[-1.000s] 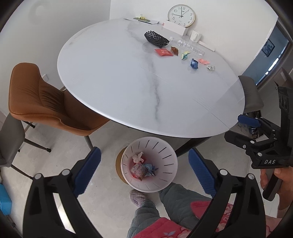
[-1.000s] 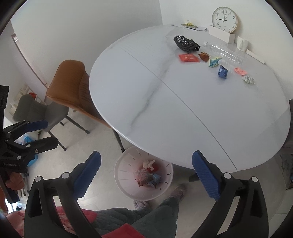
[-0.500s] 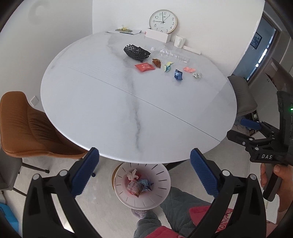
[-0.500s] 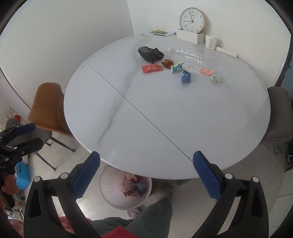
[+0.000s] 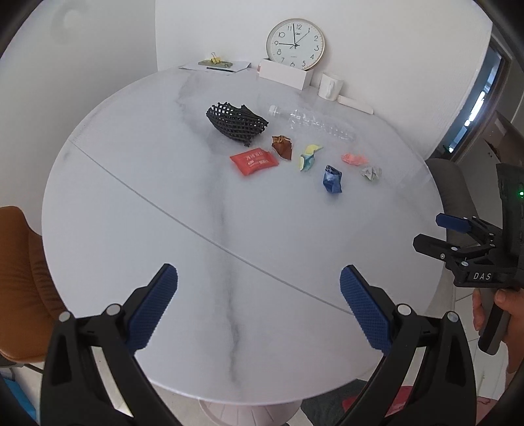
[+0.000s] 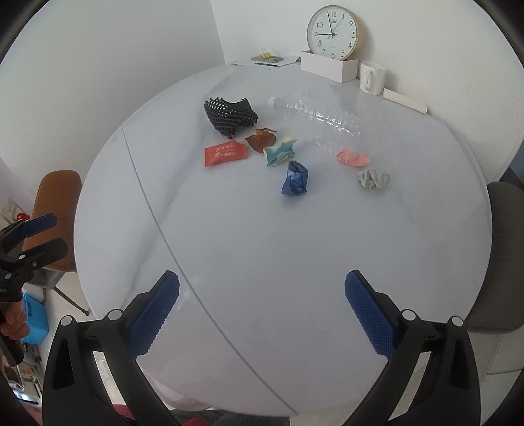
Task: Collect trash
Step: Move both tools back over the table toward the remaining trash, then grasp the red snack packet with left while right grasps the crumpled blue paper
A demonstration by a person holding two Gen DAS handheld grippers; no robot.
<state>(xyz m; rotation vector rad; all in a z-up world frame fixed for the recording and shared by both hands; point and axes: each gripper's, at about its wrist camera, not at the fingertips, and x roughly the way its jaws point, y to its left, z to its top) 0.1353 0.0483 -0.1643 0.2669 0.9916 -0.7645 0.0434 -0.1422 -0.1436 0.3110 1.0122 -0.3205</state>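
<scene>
Under table, bin mostly hidden

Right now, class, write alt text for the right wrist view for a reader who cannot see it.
An open right gripper hovers empty over the near edge of a round white marble table. Farther back lie pieces of trash: a black mesh net, red packet, blue wrapper, crumpled papers and a clear plastic bottle. A wall clock stands behind.

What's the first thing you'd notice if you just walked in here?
Probably the colourful crumpled wrappers, like the red packet and the blue wrapper, scattered across the far half of the round white table. Behind them, a big clock leans against the wall.
</scene>
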